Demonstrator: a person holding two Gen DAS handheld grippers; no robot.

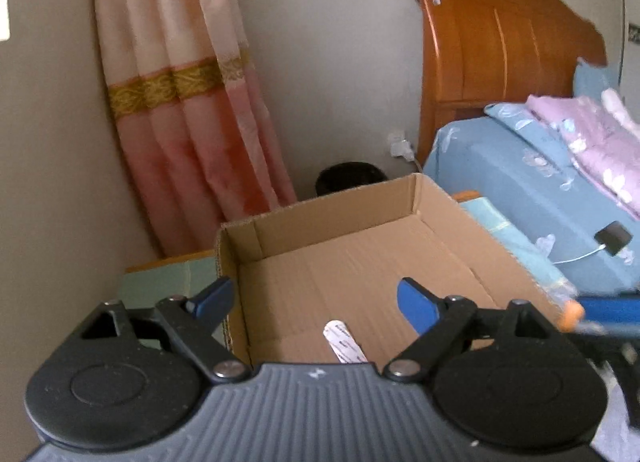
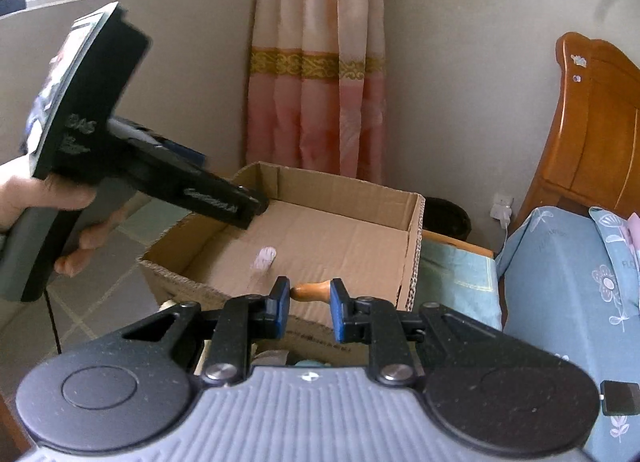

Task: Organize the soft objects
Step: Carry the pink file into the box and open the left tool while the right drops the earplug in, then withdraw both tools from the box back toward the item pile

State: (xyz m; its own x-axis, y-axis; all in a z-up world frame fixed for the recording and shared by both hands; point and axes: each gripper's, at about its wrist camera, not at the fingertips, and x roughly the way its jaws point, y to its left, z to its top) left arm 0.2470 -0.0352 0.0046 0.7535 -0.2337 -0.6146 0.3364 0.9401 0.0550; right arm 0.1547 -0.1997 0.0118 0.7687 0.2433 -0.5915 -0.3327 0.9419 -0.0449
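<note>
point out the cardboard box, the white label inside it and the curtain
cardboard box (image 1: 362, 198), left wrist view, on its far wall
white label (image 1: 345, 343), left wrist view, on its middle, on the box floor
curtain (image 2: 316, 62), right wrist view, on its gold band

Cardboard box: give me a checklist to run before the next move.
1. Cardboard box open on top: ok.
2. Box floor bare except a small white label: ok.
3. Left gripper open, holding nothing: ok.
4. Right gripper closed on the orange-brown object: ok.
5. Held object soft: cannot tell.
6. Right gripper past the box's near wall: not ok.
</note>
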